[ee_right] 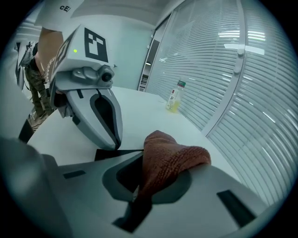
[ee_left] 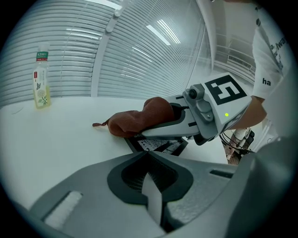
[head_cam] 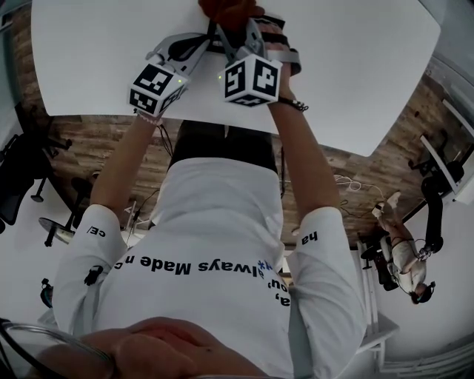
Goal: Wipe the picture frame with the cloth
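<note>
A rust-brown cloth (ee_right: 170, 158) bunches out of my right gripper (ee_right: 139, 165), which is shut on it. From the left gripper view, that right gripper (ee_left: 139, 132) presses the cloth (ee_left: 135, 118) down on a black picture frame (ee_left: 160, 146) lying flat on the white table (ee_left: 56, 135). My left gripper (ee_left: 150, 157) is shut, and the frame's near edge runs in under its tip. In the right gripper view its closed fingers (ee_right: 109, 125) come down on the frame (ee_right: 111, 154). In the head view both grippers meet at the top, left (head_cam: 209, 41) and right (head_cam: 238, 29), with the cloth (head_cam: 229, 9) beyond.
A small plastic bottle (ee_left: 42, 79) with yellowish liquid stands far off near the blinds, also seen as the bottle (ee_right: 174, 100). A glass wall with blinds backs the table. The table's near edge (head_cam: 222, 127) is just beyond my body; office chairs stand on the floor.
</note>
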`<state>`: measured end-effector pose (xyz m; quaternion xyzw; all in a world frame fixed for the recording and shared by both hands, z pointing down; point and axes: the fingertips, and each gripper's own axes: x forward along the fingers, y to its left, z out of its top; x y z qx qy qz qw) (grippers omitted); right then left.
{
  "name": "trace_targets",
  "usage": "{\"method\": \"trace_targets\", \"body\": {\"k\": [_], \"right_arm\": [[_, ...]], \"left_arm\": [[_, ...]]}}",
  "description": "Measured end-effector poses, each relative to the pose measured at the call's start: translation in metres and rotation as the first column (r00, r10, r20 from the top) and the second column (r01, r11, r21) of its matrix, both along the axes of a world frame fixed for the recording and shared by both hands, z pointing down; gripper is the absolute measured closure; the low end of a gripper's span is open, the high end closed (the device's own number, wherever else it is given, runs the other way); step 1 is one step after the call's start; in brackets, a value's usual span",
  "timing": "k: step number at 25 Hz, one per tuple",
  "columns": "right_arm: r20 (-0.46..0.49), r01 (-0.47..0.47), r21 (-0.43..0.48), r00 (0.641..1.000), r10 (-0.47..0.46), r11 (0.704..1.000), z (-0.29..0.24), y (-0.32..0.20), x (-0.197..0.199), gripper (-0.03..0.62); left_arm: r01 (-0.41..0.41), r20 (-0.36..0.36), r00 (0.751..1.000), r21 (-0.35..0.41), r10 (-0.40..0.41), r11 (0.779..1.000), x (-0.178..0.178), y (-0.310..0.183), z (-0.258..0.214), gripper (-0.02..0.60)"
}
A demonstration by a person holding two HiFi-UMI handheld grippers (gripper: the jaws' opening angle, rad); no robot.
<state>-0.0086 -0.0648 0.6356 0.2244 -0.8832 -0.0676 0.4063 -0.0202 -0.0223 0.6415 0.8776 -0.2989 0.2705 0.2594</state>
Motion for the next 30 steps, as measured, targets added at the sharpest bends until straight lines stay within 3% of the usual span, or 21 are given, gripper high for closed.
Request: {"method": "trace_targets", "body": {"k": [7,19,23,30], "right_arm": [[0.001,0.039,0.005,0.999,-0.039,0.999,-0.007,0.035,0.010,0.563],[0.007,0.150,-0.030,0.989,-0.150,0.988,-0.009,0.097,-0.016,0.563],[-0.010,0.130,-0.012,0.991,-0.130,0.991,-0.011,0.084,-0.006,0.563],[-0.048,0.025,0.063,0.999,-0.022,0.998,-0.004,0.017,0.031,0.563]], "left_arm": [[0.026,0.002,1.000,0.017,-0.026,1.000,-0.001,0.003,-0.009,0.578],[0.030,0.031,0.999,0.000,-0.030,1.000,-0.025,0.025,-0.008,0.579],[0.022,0.030,0.999,0.007,-0.022,1.000,-0.020,0.022,-0.014,0.578],[0.011,-0.002,1.000,0.022,-0.011,1.000,0.002,0.004,-0.011,0.580]]}}
